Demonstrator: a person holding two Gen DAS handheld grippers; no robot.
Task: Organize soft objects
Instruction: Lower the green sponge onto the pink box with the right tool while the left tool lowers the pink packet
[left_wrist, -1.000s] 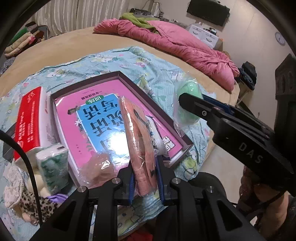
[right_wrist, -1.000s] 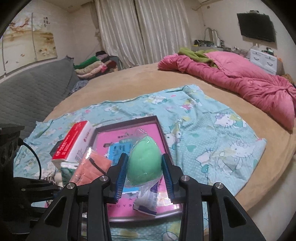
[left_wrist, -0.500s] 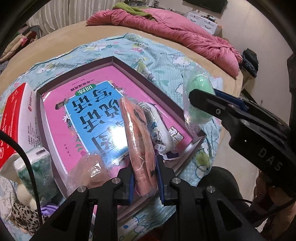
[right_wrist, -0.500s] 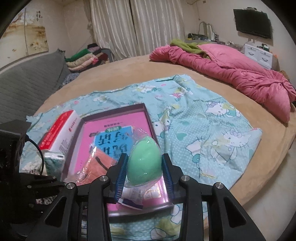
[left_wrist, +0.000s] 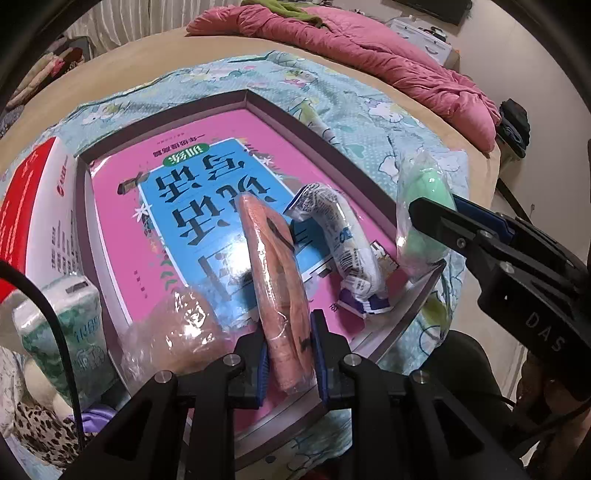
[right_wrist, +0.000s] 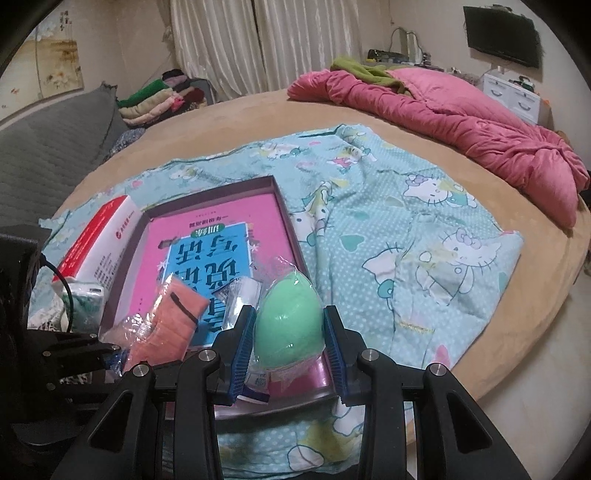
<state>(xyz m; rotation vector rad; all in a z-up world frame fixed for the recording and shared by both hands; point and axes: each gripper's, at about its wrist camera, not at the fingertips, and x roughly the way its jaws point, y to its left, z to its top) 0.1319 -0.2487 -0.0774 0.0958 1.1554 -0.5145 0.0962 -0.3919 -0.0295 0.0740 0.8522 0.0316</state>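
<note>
- Between the fingers of the left gripper (left_wrist: 287, 365): an orange cloth (left_wrist: 277, 273) in clear wrap, clamped at its near end, its far end reaching out over the tray (left_wrist: 258, 99).
- Between the fingers of the right gripper (right_wrist: 288, 354): a green egg-shaped sponge (right_wrist: 288, 325) in clear wrap, clamped on both sides, just above the tray's near right corner.
- Beyond the left fingers: a pink and blue book (left_wrist: 177, 184) lying flat in the tray.
- Right of the orange cloth: a white packet (left_wrist: 351, 243) resting on the book.
- Left of the left fingers: a crumpled clear bag (left_wrist: 173, 332) at the tray's near edge.
- Further left, outside the tray: a red and white box (left_wrist: 33, 206) and a green tissue pack (left_wrist: 70, 332).
- Under the tray: a blue cartoon-print sheet (right_wrist: 406, 236) spread on the bed (right_wrist: 258, 118).
</note>
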